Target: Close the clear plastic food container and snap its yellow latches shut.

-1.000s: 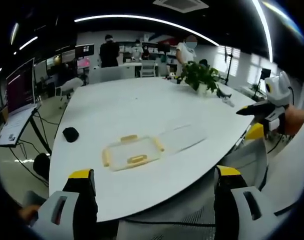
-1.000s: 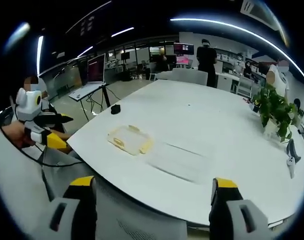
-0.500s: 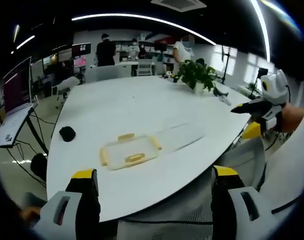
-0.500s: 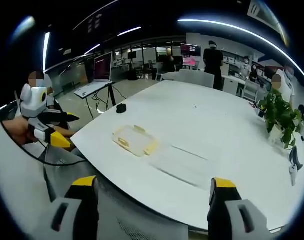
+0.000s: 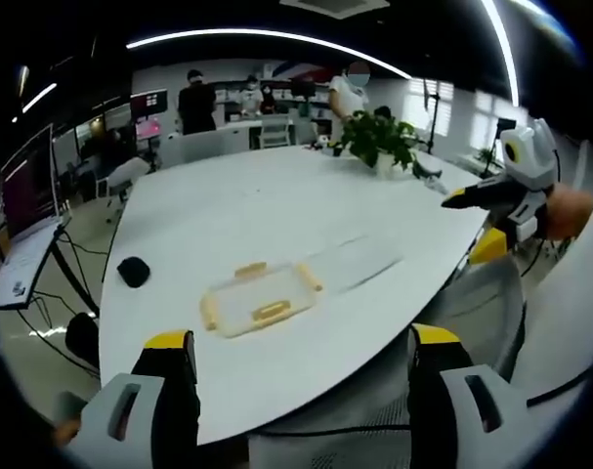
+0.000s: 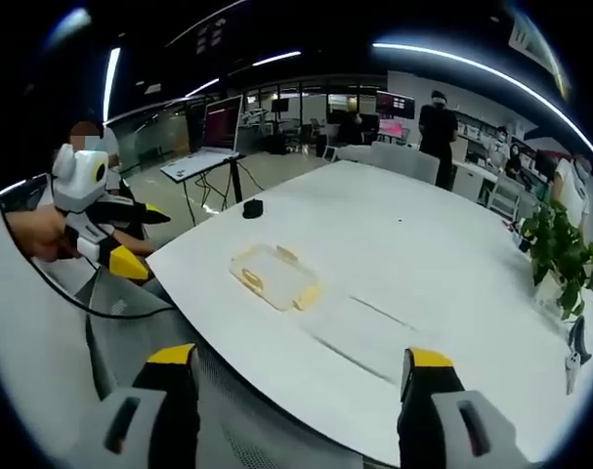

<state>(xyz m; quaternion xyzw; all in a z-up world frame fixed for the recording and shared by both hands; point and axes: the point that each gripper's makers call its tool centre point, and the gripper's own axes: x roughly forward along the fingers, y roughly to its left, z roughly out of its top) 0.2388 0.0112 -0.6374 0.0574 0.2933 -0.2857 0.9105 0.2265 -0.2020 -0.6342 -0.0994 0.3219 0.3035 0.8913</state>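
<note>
We hold the left tool (image 5: pixel 291 391) and right tool (image 6: pixel 296 396) with jaws apart, off the white oval counter (image 5: pixel 237 210), where the clear plastic food container with yellow latches (image 5: pixel 258 302) sits near the rim, its flat clear lid (image 5: pixel 350 264) just beside it. Near that rim, a careless push could slide either piece off; farther in, the counter leaves room to work.

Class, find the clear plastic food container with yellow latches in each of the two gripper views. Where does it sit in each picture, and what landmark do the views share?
Left gripper view: the clear plastic food container with yellow latches lies left of centre, near the table's front edge.
Right gripper view: it lies slightly left of centre, also near the table edge.
Shared landmark: the small black object on the white table.
</note>
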